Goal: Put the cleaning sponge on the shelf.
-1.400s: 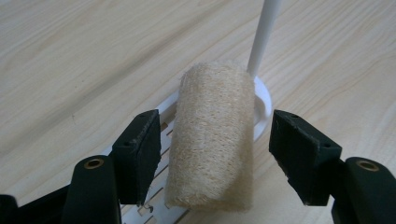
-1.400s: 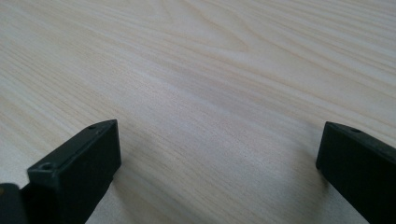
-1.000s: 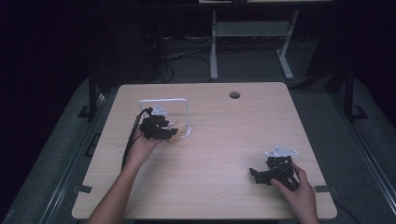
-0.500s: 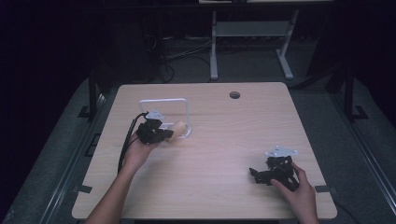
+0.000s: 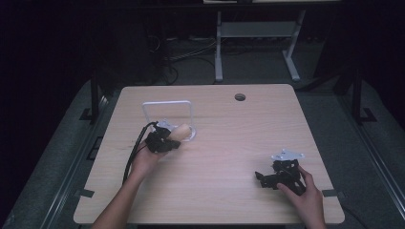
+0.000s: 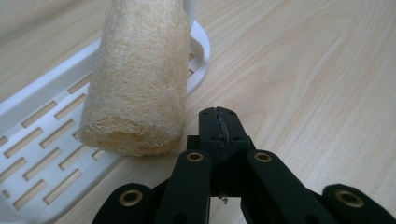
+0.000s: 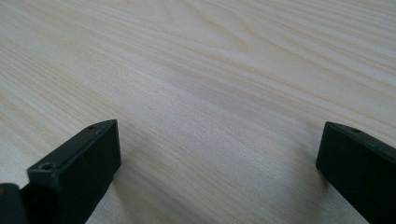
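Loofah, beige fibrous cylinder (image 6: 137, 88), lay across white slotted plastic rack (image 6: 42, 135), just left of left gripper (image 6: 219, 128); jaws closed empty, prob. to nudge it; right gripper (image 7: 219, 154) wide open.

Light falls from above onto the table (image 5: 224, 143), which stands bright while the floor and room around it sink into near black. The high view is soft and grainy. Both gripper views are evenly lit, with faint shadow under the jaws and slight blur farther off.
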Demonstrator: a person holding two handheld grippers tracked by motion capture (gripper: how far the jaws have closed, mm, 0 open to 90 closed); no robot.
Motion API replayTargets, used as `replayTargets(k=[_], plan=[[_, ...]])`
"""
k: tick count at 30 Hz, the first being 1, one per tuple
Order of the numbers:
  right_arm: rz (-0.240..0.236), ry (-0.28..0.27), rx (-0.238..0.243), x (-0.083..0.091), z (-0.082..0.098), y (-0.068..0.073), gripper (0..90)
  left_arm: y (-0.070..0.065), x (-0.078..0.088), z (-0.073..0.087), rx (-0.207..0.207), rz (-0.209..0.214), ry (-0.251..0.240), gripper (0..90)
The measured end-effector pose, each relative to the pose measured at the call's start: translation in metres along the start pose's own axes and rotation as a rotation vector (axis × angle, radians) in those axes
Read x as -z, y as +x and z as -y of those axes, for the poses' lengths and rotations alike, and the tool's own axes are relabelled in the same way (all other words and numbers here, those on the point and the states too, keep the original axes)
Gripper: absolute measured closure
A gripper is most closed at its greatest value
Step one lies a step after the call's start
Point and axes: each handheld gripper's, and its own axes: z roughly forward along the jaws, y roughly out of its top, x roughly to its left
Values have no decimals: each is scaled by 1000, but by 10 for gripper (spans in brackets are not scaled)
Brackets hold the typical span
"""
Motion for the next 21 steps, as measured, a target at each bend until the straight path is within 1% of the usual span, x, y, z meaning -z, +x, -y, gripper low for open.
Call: replayTargets(k=[7,10,11,12,13,14,15,16,17,21], plan=[[0,0,0,0,0,0,0,2,-4,1,-4,-23,14,899],[0,0,0,0,0,0,0,5,-3,2,-6,-43,25,899],[0,0,0,0,0,0,0,6,-3,2,-1,-48,23,899],[0,0,0,0,0,0,0,7,-2,3,-9,-57,29,899],[0,0,0,0,0,0,0,8,-2,3,-5,-67,29,899],[0,0,0,0,0,0,0,9,-2,4,-5,-70,28,899],[0,0,0,0,0,0,0,9,-2,4,8,-74,19,899],[0,0,0,0,0,0,0,11,-1,4,0,-80,28,899],[0,0,0,0,0,0,0,11,-1,5,8,-84,22,899],[0,0,0,0,0,0,0,15,2,6,15,-107,18,899]])
